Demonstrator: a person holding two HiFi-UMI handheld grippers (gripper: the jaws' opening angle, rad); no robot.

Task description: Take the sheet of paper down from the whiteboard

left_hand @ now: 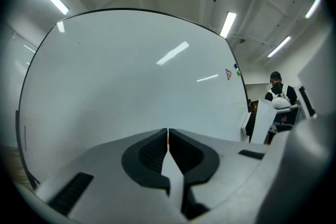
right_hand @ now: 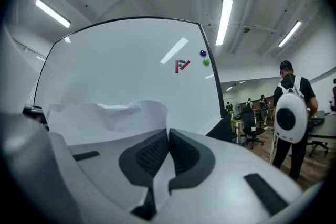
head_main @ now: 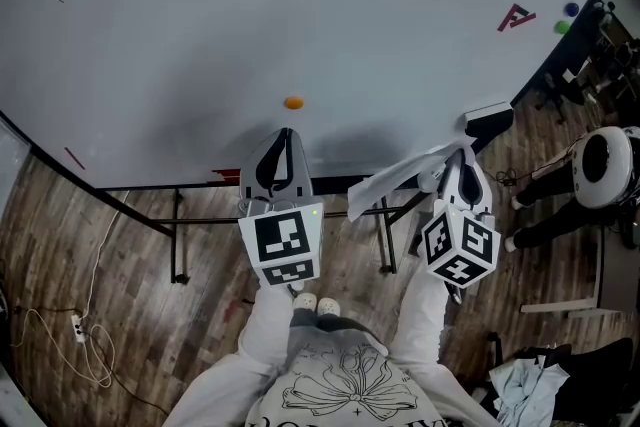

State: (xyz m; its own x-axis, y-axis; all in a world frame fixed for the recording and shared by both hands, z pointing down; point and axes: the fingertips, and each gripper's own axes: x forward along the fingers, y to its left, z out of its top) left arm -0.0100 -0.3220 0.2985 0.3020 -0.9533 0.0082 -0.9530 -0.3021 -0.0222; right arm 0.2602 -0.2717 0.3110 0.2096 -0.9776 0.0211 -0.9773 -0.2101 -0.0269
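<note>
White paper, the sheet of paper, is off the whiteboard and pinched by one end in the right gripper. In the head view it hangs in the air in front of the board's lower edge, over the wooden floor. Its long axis runs roughly from 2 o'clock to 8 o'clock. The held end is up by the right gripper, and the free end points down-left toward the left gripper without reaching it. The sheet is bowed and slightly crumpled rather than flat.

In the right gripper view the jaws are pressed together on the sheet's edge, and the paper spreads out to their 10 o'clock, across the lower part of the board. In the left gripper view the jaws are closed with nothing between them, and a thin line of orange shows through the slit at their tip.

An orange magnet sits on the board at 12 o'clock of the left gripper, a little apart from its tip. Toward the board's far right corner are a dark red mark, a blue magnet and a green magnet. A person with a white backpack stands at 3 o'clock of the board.
</note>
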